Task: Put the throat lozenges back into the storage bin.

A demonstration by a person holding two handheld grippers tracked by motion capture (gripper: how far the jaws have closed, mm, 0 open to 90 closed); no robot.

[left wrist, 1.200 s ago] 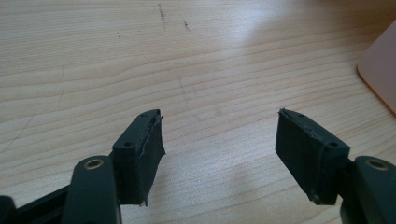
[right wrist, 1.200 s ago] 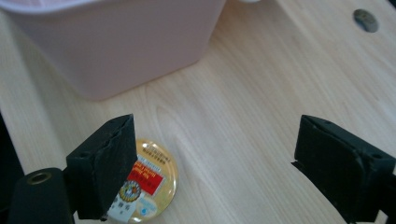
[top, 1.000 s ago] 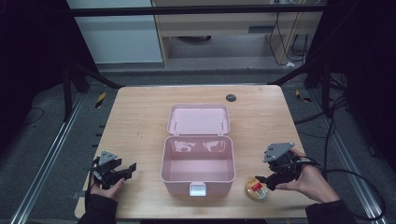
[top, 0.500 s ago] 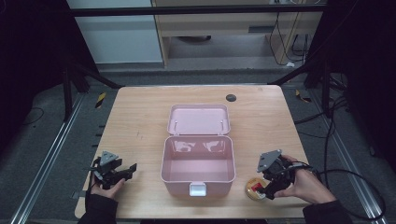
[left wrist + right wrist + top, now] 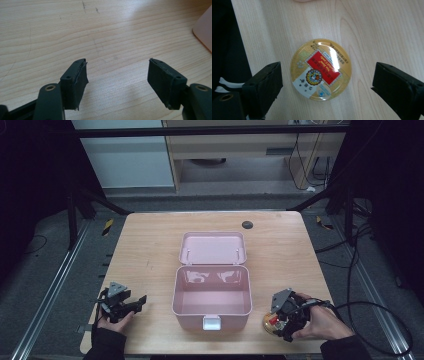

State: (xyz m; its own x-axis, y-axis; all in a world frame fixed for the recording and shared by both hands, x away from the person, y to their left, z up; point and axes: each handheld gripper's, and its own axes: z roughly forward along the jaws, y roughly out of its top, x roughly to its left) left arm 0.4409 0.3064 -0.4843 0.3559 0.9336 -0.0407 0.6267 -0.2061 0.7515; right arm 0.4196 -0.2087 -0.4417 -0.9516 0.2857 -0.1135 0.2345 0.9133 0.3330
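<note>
The right tool (image 5: 327, 82), jaws just opening and spread around the flat round gold tin (image 5: 321, 69), untouched, may skid it across the wooden worktop (image 5: 374, 30) if closed off-centre.

The open box (image 5: 211, 295) sits near the middle of the bench (image 5: 150, 245), its lid (image 5: 213, 248) laid back behind it. Right of the box, near the bench's front edge, lies the round tin (image 5: 321, 69), between the right gripper's (image 5: 327, 82) spread fingers (image 5: 265, 86), apart from both. Left of the box, well apart, the left gripper (image 5: 141, 301) rests at the front edge. Behind the box, near the far edge, sits a small round disc (image 5: 247, 225).
</note>
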